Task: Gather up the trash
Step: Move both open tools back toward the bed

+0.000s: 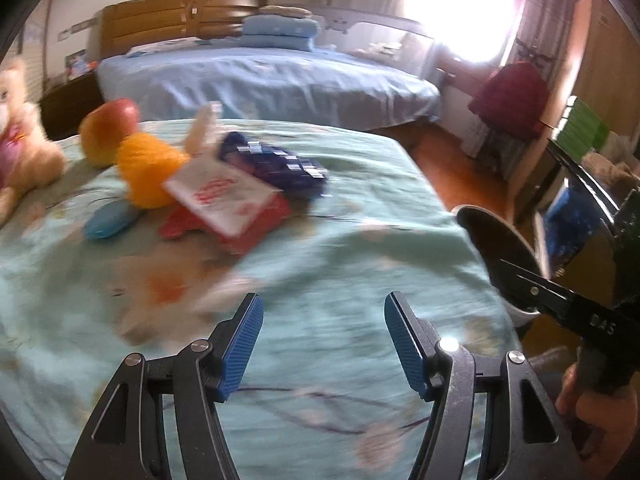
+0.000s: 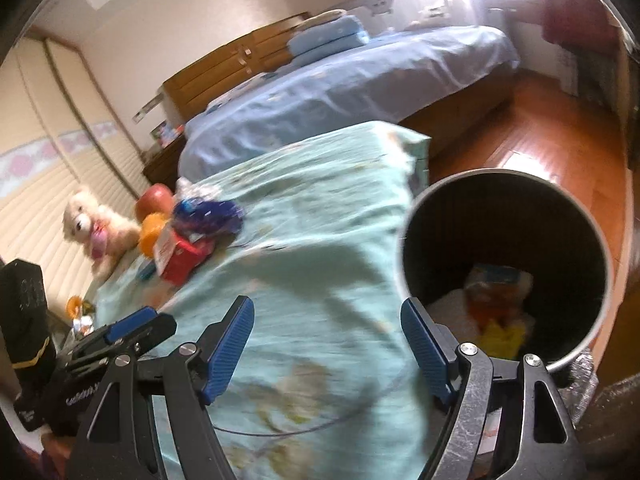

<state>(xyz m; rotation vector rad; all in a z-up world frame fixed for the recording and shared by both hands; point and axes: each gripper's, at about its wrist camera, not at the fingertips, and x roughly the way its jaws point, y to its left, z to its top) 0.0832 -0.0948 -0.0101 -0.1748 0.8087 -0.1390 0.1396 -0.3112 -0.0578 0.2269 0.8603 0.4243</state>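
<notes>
Left wrist view: left gripper (image 1: 323, 346) seen with jaws apart, nothing between, low centre | red-and-white packet (image 1: 228, 208) and blue wrapper (image 1: 276, 164) lying on teal bedspread (image 1: 360, 208), centre left | Right wrist view: right gripper (image 2: 327, 350) parted, empty | bin (image 2: 506, 264) at right, litter inside

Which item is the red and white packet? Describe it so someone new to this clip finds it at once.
On the table under the pale green floral cloth, look at the cluster near the plush toy. The red and white packet lies at the cluster's near edge, in front of the purple wrapper and beside the orange fruit. It alone is flat and boxy, white with red print.
</notes>
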